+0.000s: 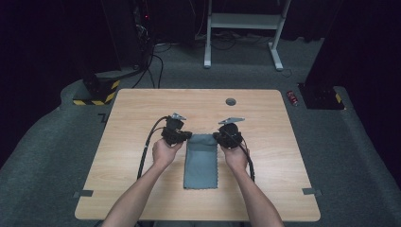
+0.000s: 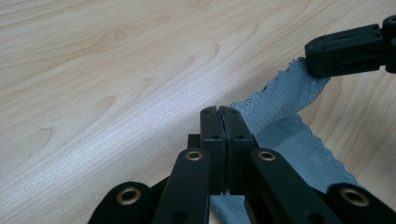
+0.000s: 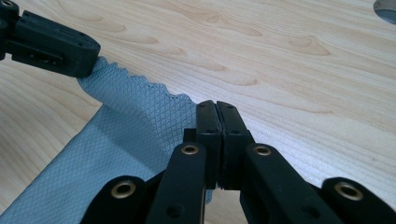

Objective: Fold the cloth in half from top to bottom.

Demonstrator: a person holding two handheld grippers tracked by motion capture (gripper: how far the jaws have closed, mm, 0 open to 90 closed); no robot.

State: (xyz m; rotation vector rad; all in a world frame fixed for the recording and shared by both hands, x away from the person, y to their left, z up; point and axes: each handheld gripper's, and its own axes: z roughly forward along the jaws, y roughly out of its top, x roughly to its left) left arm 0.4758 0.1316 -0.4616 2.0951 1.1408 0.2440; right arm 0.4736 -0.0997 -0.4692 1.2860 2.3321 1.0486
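A grey-blue cloth [image 1: 201,163] lies lengthwise on the middle of the wooden table [image 1: 142,104], with its far edge raised a little. My left gripper [image 1: 188,136] is shut on the cloth's far left corner, and my right gripper [image 1: 217,137] is shut on the far right corner. In the left gripper view the jaws [image 2: 219,112] press together with the cloth [image 2: 289,126] running off to the right, up to the other gripper [image 2: 348,51]. In the right gripper view the jaws [image 3: 217,107] are pinched on the cloth's scalloped edge [image 3: 126,135], and the other gripper [image 3: 51,44] holds the opposite corner.
A round cable hole [image 1: 231,101] sits near the table's far edge. Bare wood lies on both sides of the cloth. On the floor beyond are a red can [image 1: 293,98], a white desk frame [image 1: 243,21] and a striped block [image 1: 97,92].
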